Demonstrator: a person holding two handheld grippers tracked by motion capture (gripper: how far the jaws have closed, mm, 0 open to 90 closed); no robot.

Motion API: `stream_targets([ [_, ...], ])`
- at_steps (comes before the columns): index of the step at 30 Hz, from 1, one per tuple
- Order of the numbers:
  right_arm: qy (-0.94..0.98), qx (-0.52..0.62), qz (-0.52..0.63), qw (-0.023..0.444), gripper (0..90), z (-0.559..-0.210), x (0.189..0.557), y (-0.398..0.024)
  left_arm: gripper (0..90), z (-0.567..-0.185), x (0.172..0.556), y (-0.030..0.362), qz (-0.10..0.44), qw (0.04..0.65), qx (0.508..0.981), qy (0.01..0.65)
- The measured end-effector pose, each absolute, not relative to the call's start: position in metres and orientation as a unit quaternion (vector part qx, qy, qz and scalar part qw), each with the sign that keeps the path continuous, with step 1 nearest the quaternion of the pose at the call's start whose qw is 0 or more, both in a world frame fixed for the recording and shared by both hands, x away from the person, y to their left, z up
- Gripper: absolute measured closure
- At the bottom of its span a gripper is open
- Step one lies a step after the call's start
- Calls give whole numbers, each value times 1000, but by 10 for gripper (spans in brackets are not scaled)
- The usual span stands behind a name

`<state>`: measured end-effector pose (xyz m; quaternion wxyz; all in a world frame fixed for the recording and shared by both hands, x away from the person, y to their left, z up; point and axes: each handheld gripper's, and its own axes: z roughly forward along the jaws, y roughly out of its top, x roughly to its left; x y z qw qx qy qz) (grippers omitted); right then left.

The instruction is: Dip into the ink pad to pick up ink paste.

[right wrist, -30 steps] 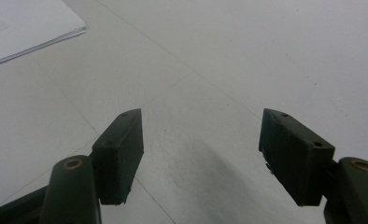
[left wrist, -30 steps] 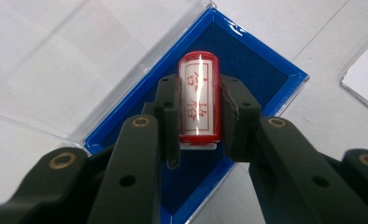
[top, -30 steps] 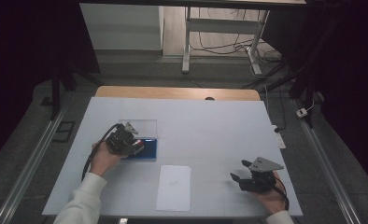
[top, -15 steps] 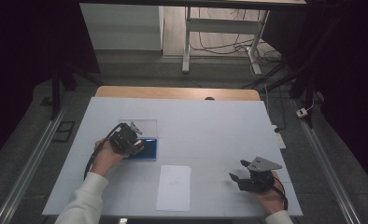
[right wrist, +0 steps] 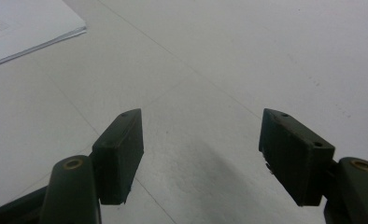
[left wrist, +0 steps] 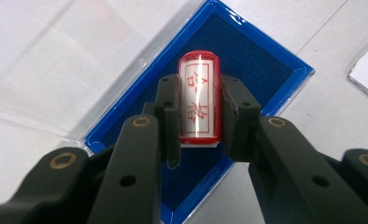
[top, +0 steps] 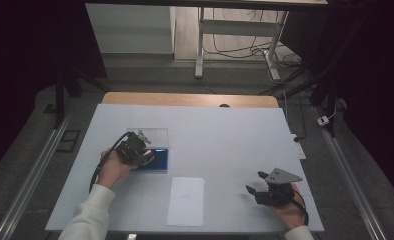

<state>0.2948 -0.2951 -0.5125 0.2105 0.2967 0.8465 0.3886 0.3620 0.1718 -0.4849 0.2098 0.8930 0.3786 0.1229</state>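
Little has moved: left tool [left wrist: 198, 109] stays clamped on the stamp [left wrist: 199, 95] over the blue ink pad [left wrist: 247, 56], center frame. Right tool [right wrist: 201, 154] rests apart, lower right. Stamp seems light, stiff, slippery; grip its sides.

My high view sits above the near edge, facing forward and down, taking in the whole white table [top: 225, 130] with floor across the top of the frame. My left gripper view looks steeply down from close range onto the blue ink pad [left wrist: 247, 60], which the high view shows left of centre [top: 160, 159]. My right gripper view runs low along the tabletop; the paper sheet [right wrist: 23, 23] at its upper left lies at lower centre in the high view [top: 186, 200].
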Motion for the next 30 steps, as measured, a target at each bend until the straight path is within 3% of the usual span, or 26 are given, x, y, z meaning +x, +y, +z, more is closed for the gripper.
stream_targets([
  [8,845,296,390,213,303,-511,294,-296,712,-479,363,181,107,227,891,379],
  [12,843,302,390,216,302,-511,294,-298,710,-456,354,201,121,272,872,390],
  [19,844,299,391,214,303,-511,294,-298,709,-435,342,201,143,285,869,380],
  [30,843,301,390,215,303,-511,294,-299,708,-463,357,204,118,258,869,405],
])
